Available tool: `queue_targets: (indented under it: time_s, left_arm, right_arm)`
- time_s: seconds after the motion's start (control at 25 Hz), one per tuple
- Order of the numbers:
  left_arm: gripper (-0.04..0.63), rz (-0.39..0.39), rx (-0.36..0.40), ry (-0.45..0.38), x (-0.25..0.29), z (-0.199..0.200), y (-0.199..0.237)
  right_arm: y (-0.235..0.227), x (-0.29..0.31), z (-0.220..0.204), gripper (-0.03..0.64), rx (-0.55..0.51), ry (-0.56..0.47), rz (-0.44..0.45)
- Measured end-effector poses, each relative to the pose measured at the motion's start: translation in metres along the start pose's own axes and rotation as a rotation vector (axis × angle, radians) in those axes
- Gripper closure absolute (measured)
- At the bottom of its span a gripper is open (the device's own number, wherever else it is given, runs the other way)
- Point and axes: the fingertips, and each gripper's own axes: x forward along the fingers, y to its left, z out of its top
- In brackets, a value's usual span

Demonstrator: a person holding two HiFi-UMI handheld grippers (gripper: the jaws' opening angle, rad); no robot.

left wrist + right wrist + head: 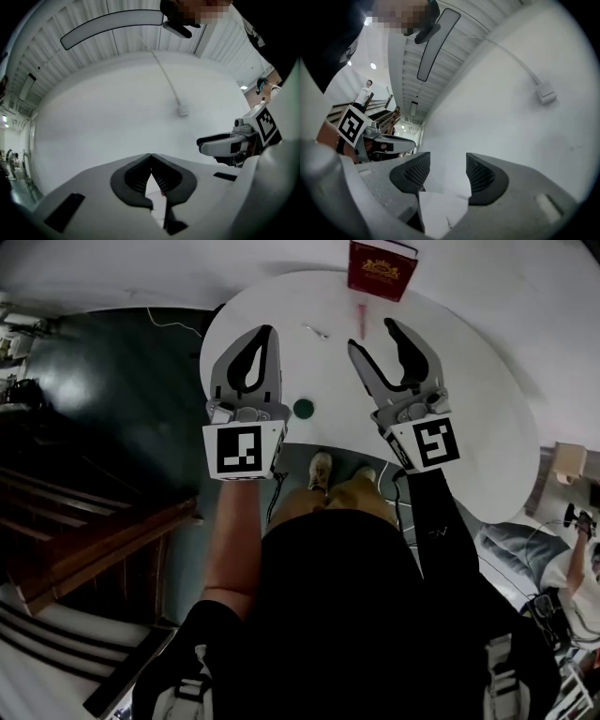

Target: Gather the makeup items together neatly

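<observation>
We held both over the table [469, 409], nothing gathered yet: left gripper [265, 332] tips together, empty; right gripper [373, 337] spread, empty, likely readied for the pink item [362, 320].

Four small items on the one white tabletop [487, 427] before me: one dark red box [381, 268] with gold print, one slim pink stick [362, 321], one thin silver piece [315, 331], one round green disc [303, 409].
</observation>
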Motion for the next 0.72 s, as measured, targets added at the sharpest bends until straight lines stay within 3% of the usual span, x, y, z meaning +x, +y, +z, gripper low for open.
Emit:
queue_targets:
  time_s: [0.12, 0.36, 0.56, 0.72]
  left_arm:
    - [0.588, 0.036, 0.027, 0.041, -0.008, -0.012, 0.015]
    - [0.588, 0.020, -0.025, -0.020, -0.011, -0.007, 0.012]
    - [0.588, 0.019, -0.061, -0.019, -0.013, -0.015, 0.017]
    - [0.588, 0.020, -0.060, -0.018, -0.015, -0.020, 0.023]
  right_arm:
    - [0.010, 0.007, -0.012, 0.380, -0.007, 0.027, 0.032]
    - [0.028, 0.020, -0.017, 0.380, 0.009, 0.041, 0.086]
    - [0.076, 0.031, -0.095, 0.394, 0.066, 0.335, 0.280]
    - [0.115, 0.031, -0.158, 0.396, 0.122, 0.508, 0.379]
